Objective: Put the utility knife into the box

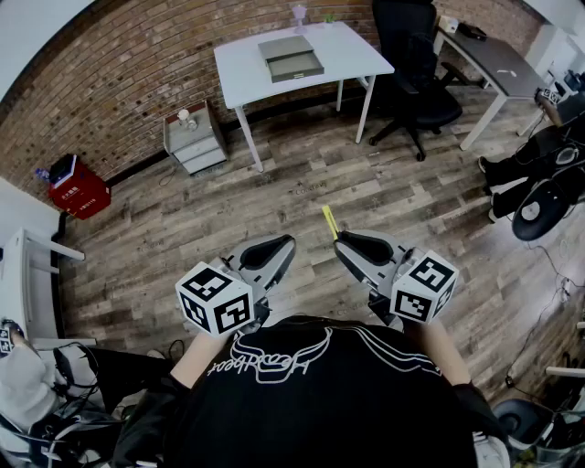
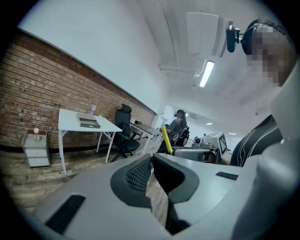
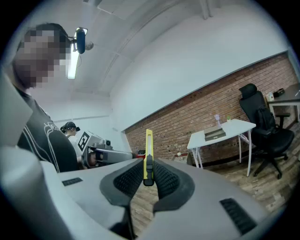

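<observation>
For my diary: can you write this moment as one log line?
right gripper shut on yellow plastic utility knife | left gripper shut, empty | flat grey box on white table, far | knife not in box yet

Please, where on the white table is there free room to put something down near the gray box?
The white table is bare left of the gray box, right of it as far as the edge by the black chair, and along the front edge. Only the far edge is crowded: small items stand there.
</observation>
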Demonstrator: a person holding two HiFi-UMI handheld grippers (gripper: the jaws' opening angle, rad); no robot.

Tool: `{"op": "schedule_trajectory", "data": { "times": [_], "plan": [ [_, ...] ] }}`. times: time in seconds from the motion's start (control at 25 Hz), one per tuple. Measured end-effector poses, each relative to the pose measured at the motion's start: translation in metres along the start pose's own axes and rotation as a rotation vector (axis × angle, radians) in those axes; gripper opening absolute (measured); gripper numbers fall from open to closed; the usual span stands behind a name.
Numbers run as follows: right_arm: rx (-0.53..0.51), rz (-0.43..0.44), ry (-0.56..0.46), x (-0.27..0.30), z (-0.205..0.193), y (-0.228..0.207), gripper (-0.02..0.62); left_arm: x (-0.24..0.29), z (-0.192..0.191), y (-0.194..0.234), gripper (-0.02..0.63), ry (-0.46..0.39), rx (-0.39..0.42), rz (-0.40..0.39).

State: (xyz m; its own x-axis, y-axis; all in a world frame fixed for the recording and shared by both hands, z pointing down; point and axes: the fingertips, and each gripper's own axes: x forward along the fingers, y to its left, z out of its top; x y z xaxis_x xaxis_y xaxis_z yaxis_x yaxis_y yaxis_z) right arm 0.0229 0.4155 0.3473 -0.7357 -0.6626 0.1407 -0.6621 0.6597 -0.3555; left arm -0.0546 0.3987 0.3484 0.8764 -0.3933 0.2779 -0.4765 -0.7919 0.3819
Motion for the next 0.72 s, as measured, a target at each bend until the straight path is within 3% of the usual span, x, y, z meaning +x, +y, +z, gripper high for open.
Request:
{"op": "schedule_trajectory", "data": {
  "times": [0.72],
  "plan": [
    [-0.035,-0.023,-0.024,-0.059,0.003,-0.045,0.067,0.060,-0.006,-0.042,0.041,0.027,0.051,-0.021]
  ]
}}
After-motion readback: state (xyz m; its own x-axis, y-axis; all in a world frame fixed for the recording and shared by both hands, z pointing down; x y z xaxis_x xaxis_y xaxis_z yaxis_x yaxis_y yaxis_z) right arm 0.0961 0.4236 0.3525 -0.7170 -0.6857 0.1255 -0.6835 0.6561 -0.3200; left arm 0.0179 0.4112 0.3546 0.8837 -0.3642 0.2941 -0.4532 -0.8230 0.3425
